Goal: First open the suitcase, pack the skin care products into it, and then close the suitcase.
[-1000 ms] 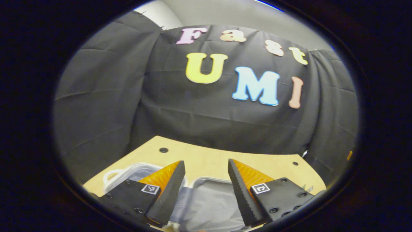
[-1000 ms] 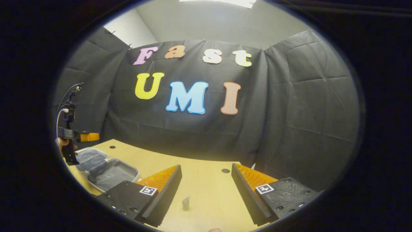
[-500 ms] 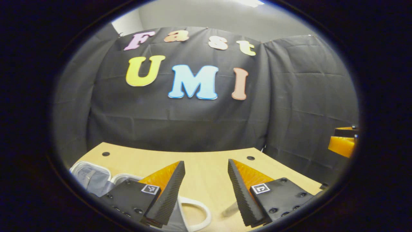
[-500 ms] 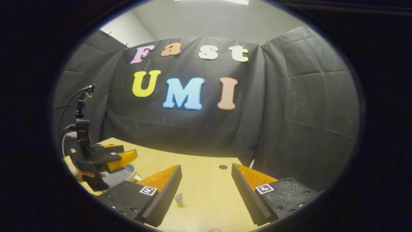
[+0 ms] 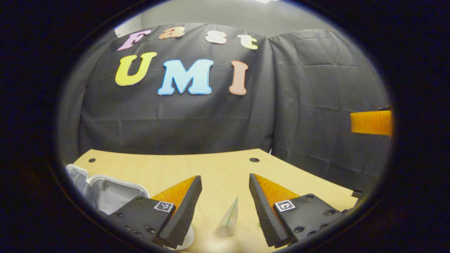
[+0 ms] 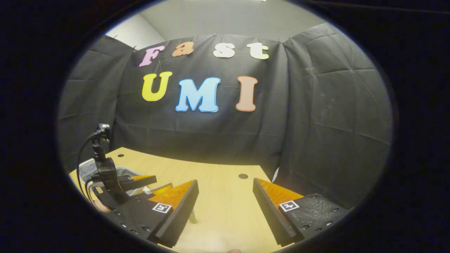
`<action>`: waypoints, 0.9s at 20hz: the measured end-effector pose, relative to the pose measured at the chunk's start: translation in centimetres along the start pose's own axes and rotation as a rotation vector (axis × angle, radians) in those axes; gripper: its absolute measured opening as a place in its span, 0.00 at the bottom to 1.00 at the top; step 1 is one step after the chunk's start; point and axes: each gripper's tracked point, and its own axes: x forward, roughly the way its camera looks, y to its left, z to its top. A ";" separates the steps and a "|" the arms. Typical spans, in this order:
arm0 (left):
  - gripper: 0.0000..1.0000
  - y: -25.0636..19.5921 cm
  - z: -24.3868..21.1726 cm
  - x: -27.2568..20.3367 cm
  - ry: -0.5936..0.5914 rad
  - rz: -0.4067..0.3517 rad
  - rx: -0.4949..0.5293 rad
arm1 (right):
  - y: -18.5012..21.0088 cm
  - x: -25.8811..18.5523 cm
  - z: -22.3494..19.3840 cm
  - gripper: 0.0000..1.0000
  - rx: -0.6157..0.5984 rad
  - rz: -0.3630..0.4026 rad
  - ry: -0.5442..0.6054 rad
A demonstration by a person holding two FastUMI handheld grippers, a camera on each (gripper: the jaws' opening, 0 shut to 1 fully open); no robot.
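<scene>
Left gripper point(image 5: 225, 200) released — centre its spread fingers on the pale translucent squeeze tube point(image 5: 229, 215), lower middle, before clenching.

Dim overall, lit from above by a ceiling light point(image 5: 265, 1) cut off at the top edge of both views. Brightest on the grey back wall point(image 6: 225, 17) and the wooden table point(image 5: 211, 172); much darker on the cloth folds. Soft, short shadows under the tube point(image 5: 228, 218) standing on the table. Mild sheen on the tabletop, no hard glare. Strong fisheye bending: table edge curved, cloth bulging outward. Darkened and smeared toward the rim of both views. Sharp enough in the middle; slight softness on the suitcase point(image 5: 105, 189) at the lower left.
</scene>
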 end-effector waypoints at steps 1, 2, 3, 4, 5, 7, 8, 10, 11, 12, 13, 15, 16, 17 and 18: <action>0.89 -0.4 -2.1 0.3 0.035 0.000 -0.006 | 0.1 0.3 -0.3 0.95 0.004 0.004 0.012; 0.89 -0.7 -3.9 0.8 0.069 0.000 -0.010 | 0.2 0.5 -0.7 0.95 0.004 0.007 0.024; 0.89 -1.1 -5.6 0.9 0.102 -0.001 -0.010 | 0.3 0.8 -0.9 0.95 0.000 0.008 0.032; 0.89 -1.3 -7.2 1.2 0.131 -0.001 -0.008 | 0.3 0.8 -1.1 0.95 -0.005 0.008 0.036; 0.89 -1.4 -8.3 1.4 0.156 0.003 -0.006 | 0.4 0.9 -1.2 0.94 -0.010 0.008 0.039; 0.89 -1.7 -9.9 1.8 0.194 0.010 -0.020 | 0.6 1.1 -1.5 0.94 -0.018 0.007 0.049; 0.91 -1.5 -10.5 1.9 0.206 0.031 -0.019 | 0.7 1.1 -1.6 0.94 -0.018 0.007 0.052; 0.69 -0.7 -10.1 2.1 0.208 0.070 -0.005 | 1.0 1.4 -1.8 0.95 -0.016 0.007 0.056; 0.54 -0.7 -10.3 2.3 0.218 0.071 0.003 | 1.1 1.5 -2.0 0.94 -0.013 0.009 0.061; 0.52 -0.7 -10.5 2.2 0.242 0.070 0.014 | 1.5 1.7 -2.3 0.95 -0.009 0.016 0.067; 0.49 -0.8 -10.7 1.9 0.266 0.067 0.021 | 2.0 2.0 -2.5 0.94 -0.004 0.026 0.074; 0.44 -1.6 -10.7 1.2 0.321 0.034 -0.062 | 3.0 2.6 -3.1 0.95 0.005 0.050 0.084; 0.42 -2.0 -10.2 0.3 0.341 0.025 -0.123 | 3.4 2.9 -3.5 0.95 0.009 0.064 0.089; 0.41 -1.9 -9.3 -0.5 0.347 0.027 -0.172 | 3.8 3.4 -3.7 0.95 0.012 0.075 0.088; 0.42 -1.6 -8.1 -1.7 0.348 0.037 -0.212 | 4.3 3.8 -4.1 0.95 0.016 0.088 0.091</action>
